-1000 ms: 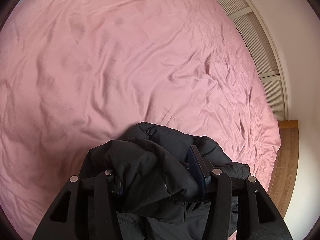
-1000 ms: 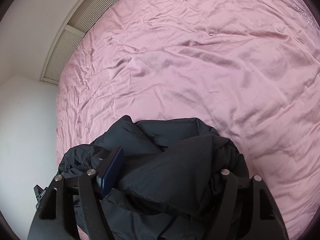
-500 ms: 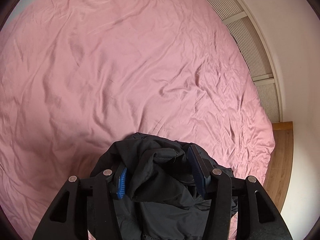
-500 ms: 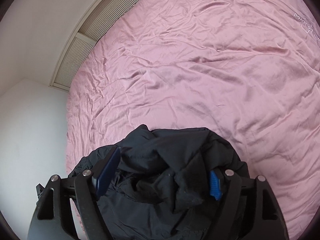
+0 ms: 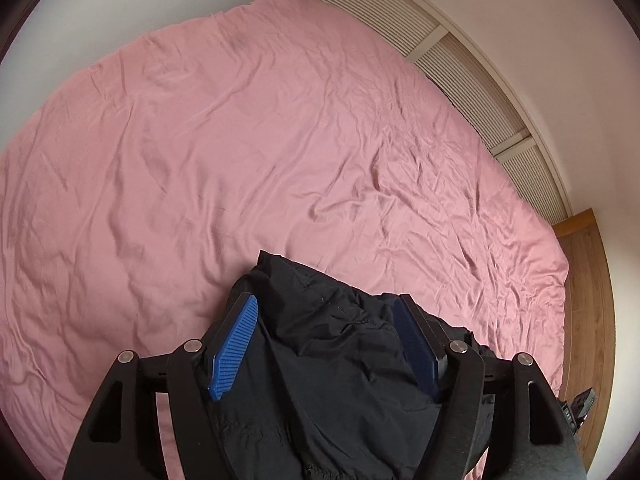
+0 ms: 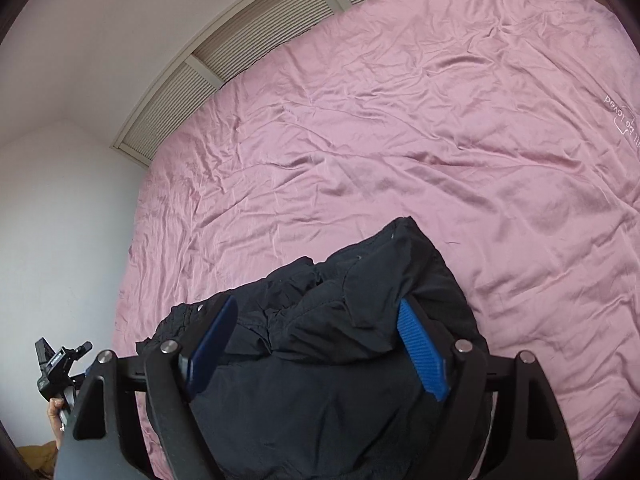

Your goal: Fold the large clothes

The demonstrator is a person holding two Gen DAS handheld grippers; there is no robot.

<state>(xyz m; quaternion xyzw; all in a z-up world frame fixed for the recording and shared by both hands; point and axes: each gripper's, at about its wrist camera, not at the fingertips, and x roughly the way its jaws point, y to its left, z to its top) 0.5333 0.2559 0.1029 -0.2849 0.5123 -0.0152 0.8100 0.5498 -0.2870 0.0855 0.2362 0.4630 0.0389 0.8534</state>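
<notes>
Black jacket [image 5: 336, 380] [image 6: 340, 360] bunched between wide-spread jaws of left gripper [image 5: 324, 344] and right gripper [image 6: 316, 344], above pink bed sheet [image 5: 240, 160]; grip uncertain.

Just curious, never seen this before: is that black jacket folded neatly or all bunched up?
Bunched up. The black puffy jacket hangs in crumpled heaps between both grippers' blue pads, above the pink bedsheet, with no flat, squared folds showing.

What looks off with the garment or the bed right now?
The black jacket is bunched into a crumpled wad across both tools, left and right, not spread flat. The pink sheet is only wrinkled.
</notes>
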